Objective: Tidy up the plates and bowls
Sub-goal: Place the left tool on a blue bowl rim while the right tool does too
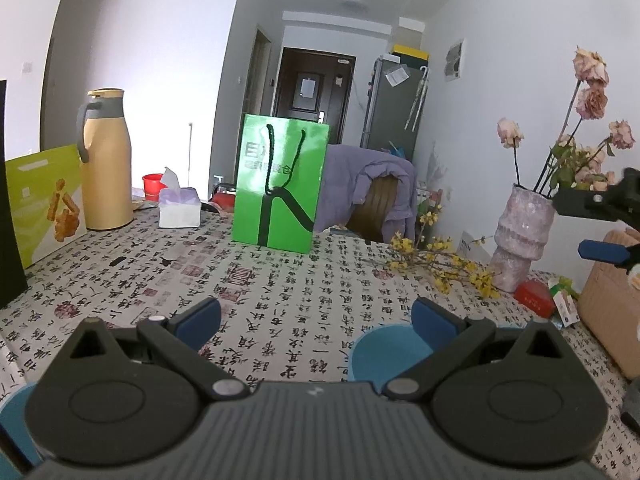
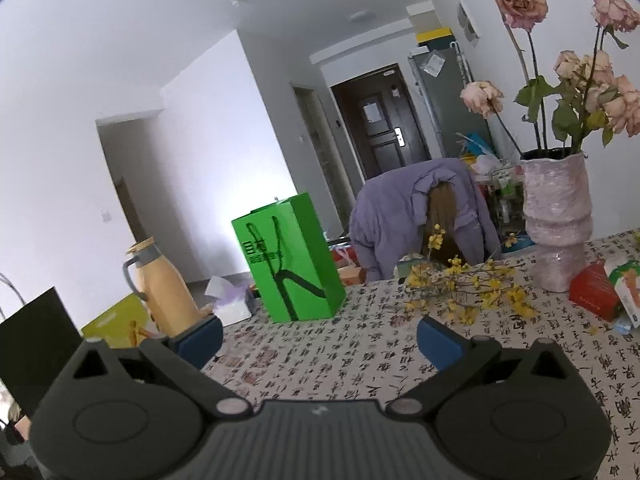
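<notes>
A: Start at the left gripper (image 1: 316, 322). What is between its blue pads?

B: Nothing but the cloth (image 1: 280, 280). The jaws stand wide. A blue bowl (image 1: 390, 354) sits under the right-hand pad, partly hidden by it, so the bowl is at the jaw's edge and not inside the gap. Another blue piece (image 1: 14, 420) shows at the far left edge, behind the gripper body; I cannot tell what it is.

A: And taking the green bag (image 1: 280, 184) as the landmark?

B: The flask (image 1: 106, 160) and tissue box (image 1: 179, 207) stand left of the bag. The bowl lies nearer the camera and right of it. The vase (image 1: 522, 236) is well right, with yellow sprigs (image 1: 440, 264) lying between.

A: The right gripper (image 2: 320, 338)?

B: Also wide, holding nothing, over bare cloth. The bag is beyond its left pad, the vase far right. No bowl or plate shows in that view.
</notes>
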A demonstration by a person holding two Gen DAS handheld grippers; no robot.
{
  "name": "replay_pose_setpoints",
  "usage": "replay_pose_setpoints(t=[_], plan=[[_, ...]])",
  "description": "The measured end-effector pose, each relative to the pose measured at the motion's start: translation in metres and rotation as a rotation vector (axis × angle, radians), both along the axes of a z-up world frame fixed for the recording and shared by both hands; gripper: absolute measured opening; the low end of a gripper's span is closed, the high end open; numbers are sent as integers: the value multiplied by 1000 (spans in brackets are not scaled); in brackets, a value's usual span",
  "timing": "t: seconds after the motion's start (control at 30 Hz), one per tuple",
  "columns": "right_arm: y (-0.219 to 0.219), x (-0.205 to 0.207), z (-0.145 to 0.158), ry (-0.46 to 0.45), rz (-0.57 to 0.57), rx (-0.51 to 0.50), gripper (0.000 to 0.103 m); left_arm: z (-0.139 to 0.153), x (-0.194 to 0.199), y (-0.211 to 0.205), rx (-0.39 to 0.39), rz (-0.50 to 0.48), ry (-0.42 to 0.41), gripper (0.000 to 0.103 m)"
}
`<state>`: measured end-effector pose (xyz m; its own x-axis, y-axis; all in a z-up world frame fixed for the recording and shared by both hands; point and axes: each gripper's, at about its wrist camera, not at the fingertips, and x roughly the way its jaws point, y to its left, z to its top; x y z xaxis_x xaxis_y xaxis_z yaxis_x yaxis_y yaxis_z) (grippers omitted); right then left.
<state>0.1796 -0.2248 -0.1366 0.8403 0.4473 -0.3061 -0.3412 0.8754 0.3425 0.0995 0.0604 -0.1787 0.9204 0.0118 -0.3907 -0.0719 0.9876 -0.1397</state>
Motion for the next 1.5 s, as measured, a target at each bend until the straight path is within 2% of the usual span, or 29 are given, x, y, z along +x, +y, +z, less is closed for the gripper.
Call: replay_pose_setpoints(t=[0.27,0.53,0.63,0.73,0.8,0.83,0.9,0.97,1.1,1.2,1.3,1.4,1.5], plan=[[-3,21,-35,68,-3,-56,103,-7,16,-10,14,-17,29,103],[21,27,-58,58,69,-155,103,-20,35,-16,-7,-20,84,103],[28,29,-63,67,73,-193,100,-25,41,-18,-17,-22,116,103],[33,34,-67,101,72,-220,90,-29,49,-16,-46,-20,157,103],[36,40,-70,137,81,-237,78,-31,54,-14,-70,-16,184,103],[38,42,-71,154,91,-247,75,-32,57,-14,-77,-12,197,103],[42,47,-75,192,105,-272,60,-36,62,-13,-88,1,234,103],[48,52,-78,229,122,-304,52,-40,68,-13,-111,-2,272,103],[58,62,-84,285,130,-364,48,-52,78,-11,-182,-19,347,103],[64,70,-86,322,140,-390,38,-57,82,-12,-185,-16,373,103],[69,76,-87,355,137,-405,32,-63,86,-9,-203,-9,409,103],[75,79,-89,359,121,-439,31,-69,90,-5,-249,-22,440,103],[79,83,-92,379,115,-458,29,-74,92,-5,-259,-30,459,98]])
